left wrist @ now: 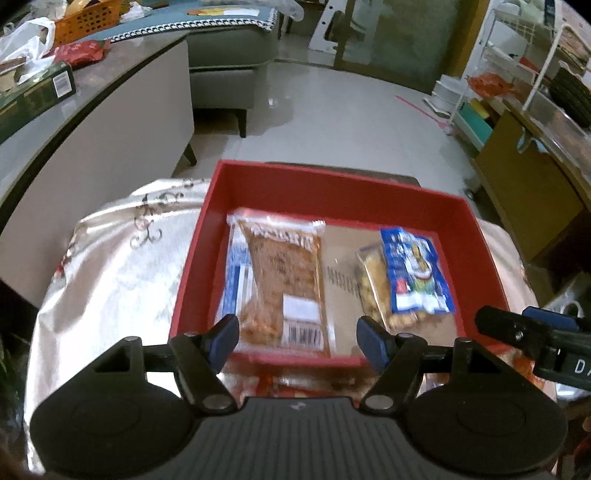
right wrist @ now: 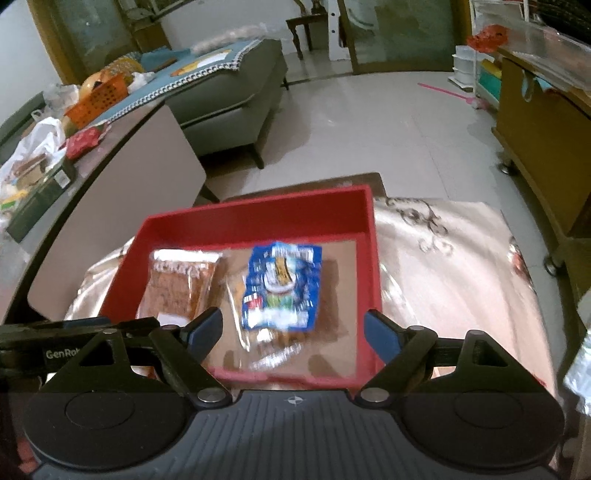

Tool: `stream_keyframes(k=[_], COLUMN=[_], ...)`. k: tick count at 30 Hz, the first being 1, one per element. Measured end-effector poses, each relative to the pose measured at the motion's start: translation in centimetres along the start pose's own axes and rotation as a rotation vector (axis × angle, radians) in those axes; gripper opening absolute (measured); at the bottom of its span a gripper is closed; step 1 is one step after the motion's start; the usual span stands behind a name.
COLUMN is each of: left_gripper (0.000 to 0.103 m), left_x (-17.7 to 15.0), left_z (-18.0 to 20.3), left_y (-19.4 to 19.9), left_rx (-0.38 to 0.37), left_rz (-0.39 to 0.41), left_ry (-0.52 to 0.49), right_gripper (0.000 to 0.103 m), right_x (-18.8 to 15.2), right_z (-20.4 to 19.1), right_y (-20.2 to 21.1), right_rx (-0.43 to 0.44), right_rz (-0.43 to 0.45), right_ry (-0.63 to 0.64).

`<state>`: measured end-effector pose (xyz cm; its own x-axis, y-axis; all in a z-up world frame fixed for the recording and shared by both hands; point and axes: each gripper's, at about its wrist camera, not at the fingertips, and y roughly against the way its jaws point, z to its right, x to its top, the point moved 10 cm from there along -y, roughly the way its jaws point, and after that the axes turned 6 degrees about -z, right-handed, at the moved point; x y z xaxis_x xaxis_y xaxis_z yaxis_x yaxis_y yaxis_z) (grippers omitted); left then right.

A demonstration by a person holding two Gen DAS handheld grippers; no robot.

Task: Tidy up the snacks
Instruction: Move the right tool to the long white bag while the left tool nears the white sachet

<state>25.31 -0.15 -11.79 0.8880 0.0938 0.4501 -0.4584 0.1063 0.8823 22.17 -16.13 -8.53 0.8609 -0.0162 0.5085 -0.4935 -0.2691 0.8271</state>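
A red box [left wrist: 332,184] sits on a small table with a silvery cloth [left wrist: 122,273]. It holds a brown snack pack [left wrist: 284,280] on the left, lying over a blue-and-white pack [left wrist: 236,280], and a blue snack pack [left wrist: 415,273] on the right. My left gripper [left wrist: 297,338] is open and empty above the box's near edge. My right gripper [right wrist: 293,332] is open and empty over the box [right wrist: 258,210], above the blue pack [right wrist: 282,284], with the brown pack [right wrist: 177,284] at its left. The right gripper's side shows in the left wrist view [left wrist: 532,332].
A long counter [left wrist: 92,122] at the left carries a green carton [left wrist: 33,96], a red bag, a white plastic bag and an orange basket [left wrist: 88,18]. A grey sofa [left wrist: 229,62] stands behind. A wooden cabinet [left wrist: 524,184] and shelves are at the right. Red wrappers lie under the left gripper.
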Motion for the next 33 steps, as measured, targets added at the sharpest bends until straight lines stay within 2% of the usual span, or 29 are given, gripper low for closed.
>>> stream_keyframes(k=[5, 20, 26, 33], left_gripper=[0.065, 0.066, 0.067, 0.067], left_x=[-2.2, -7.7, -11.9, -16.4], left_z=[0.5, 0.2, -0.9, -2.0], left_y=[0.7, 2.7, 2.3, 0.8], left_rx=[0.008, 0.000, 0.017, 0.078], left_rz=[-0.011, -0.052, -0.130, -0.219], left_ry=[-0.044, -0.085, -0.084, -0.100], right_gripper=[0.088, 0.091, 0.091, 0.091], right_x=[-2.8, -10.5, -14.3, -16.0], right_z=[0.1, -0.2, -0.1, 0.0], right_y=[0.9, 2.8, 1.8, 0.7], right_rx=[-0.007, -0.046, -0.072, -0.081], right_rz=[-0.037, -0.131, -0.209, -0.246], right_ry=[0.008, 0.051, 0.079, 0.100])
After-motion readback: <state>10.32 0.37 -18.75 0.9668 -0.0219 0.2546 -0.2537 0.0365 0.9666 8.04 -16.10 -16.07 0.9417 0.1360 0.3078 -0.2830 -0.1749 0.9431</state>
